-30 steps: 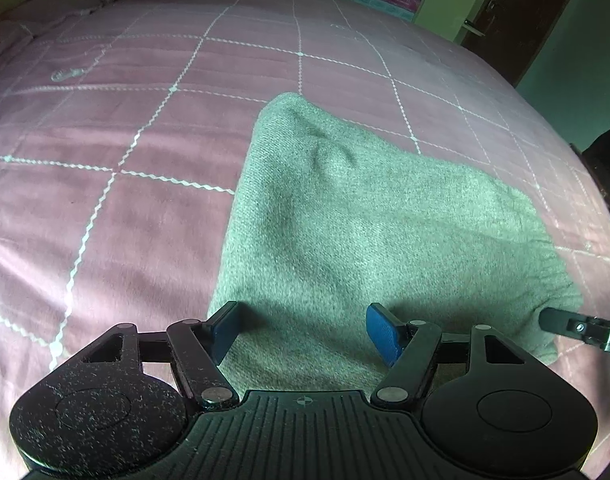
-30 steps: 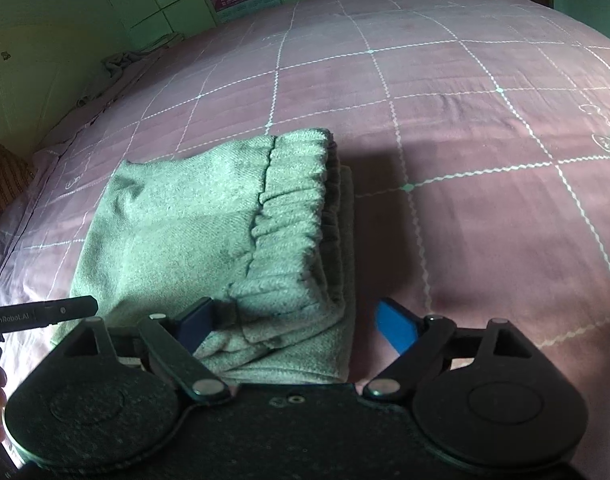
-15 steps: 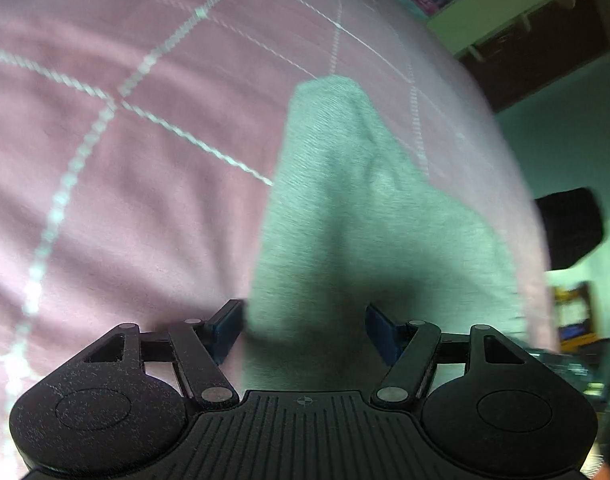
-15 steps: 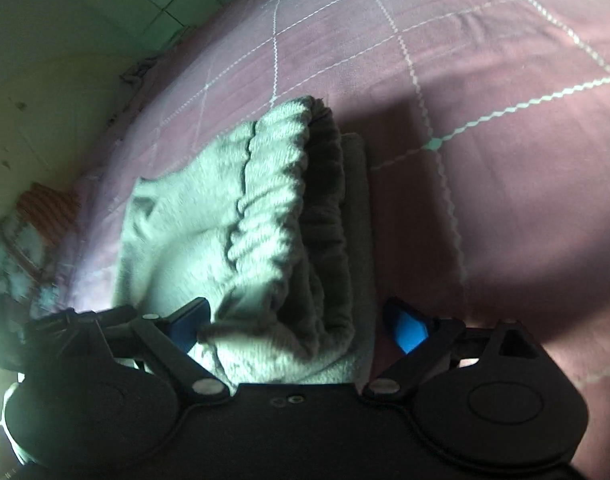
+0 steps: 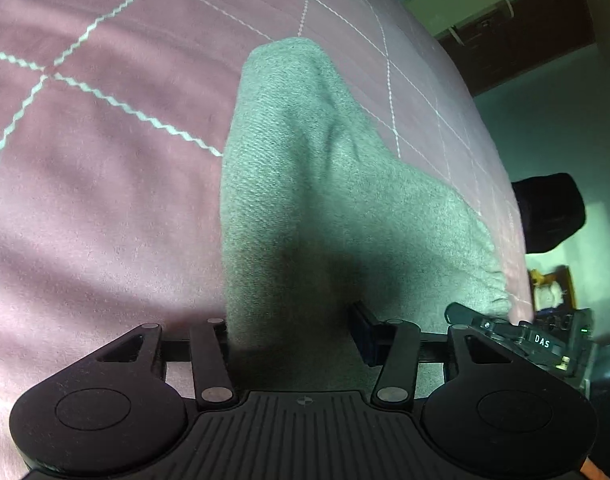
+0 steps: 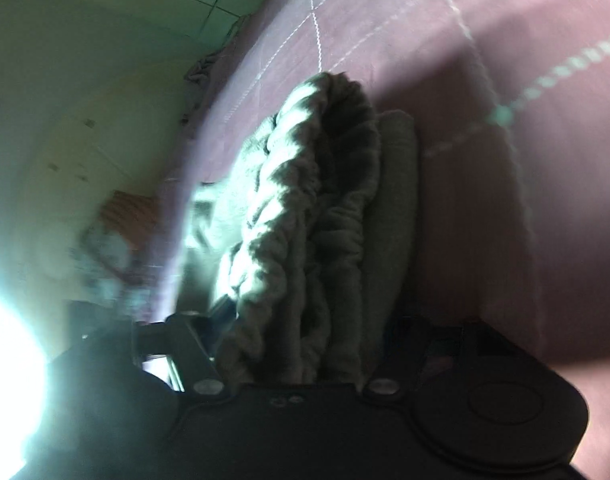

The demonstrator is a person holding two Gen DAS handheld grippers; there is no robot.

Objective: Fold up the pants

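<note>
The grey-green folded pants (image 5: 305, 200) lie on the pink bed. In the left wrist view my left gripper (image 5: 293, 332) has its fingers on either side of the near folded edge, with cloth filling the gap. In the right wrist view the gathered waistband end of the pants (image 6: 317, 240) runs between the fingers of my right gripper (image 6: 305, 344). The right gripper's fingertips are dark and hidden by cloth. The right gripper's body also shows in the left wrist view (image 5: 517, 336), at the pants' right corner.
The pink bedspread (image 5: 85, 160) with a white grid pattern extends to the left and far side. A dark wardrobe (image 5: 537, 28) and a black object (image 5: 549, 212) stand beyond the bed's right edge. A green wall (image 6: 85, 80) lies left of the bed. Strong glare (image 6: 5, 360) fills the lower left of the right wrist view.
Both grippers have dropped low and pushed forward onto the near edge of the pants. The left fingers have drawn in against the cloth. The right wrist view has tilted and blurred.
</note>
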